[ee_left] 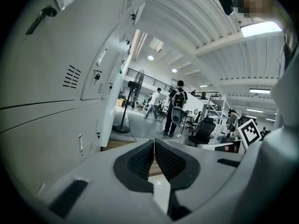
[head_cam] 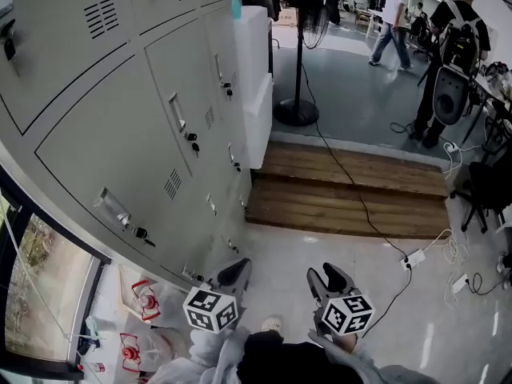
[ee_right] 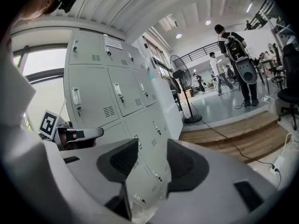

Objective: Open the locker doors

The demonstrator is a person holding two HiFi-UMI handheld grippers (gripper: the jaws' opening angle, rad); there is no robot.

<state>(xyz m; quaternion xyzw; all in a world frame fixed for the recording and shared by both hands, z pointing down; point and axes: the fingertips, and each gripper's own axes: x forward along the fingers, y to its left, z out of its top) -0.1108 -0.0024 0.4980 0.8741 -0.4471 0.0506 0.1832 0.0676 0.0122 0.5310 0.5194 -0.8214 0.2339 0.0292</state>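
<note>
A bank of grey lockers fills the left of the head view, every door closed. Each door has a recessed handle with a key hanging below it. My left gripper hovers low beside the bottom lockers, apart from them. In the left gripper view its pads press together with nothing between them, so my left gripper is shut. My right gripper is further right, over the floor. In the right gripper view it is open and faces the lockers, touching nothing.
A pedestal fan stands past the lockers, beside a white cabinet. A wooden step crosses the floor ahead, with a cable and a power strip on the right. People stand far off. A window is at lower left.
</note>
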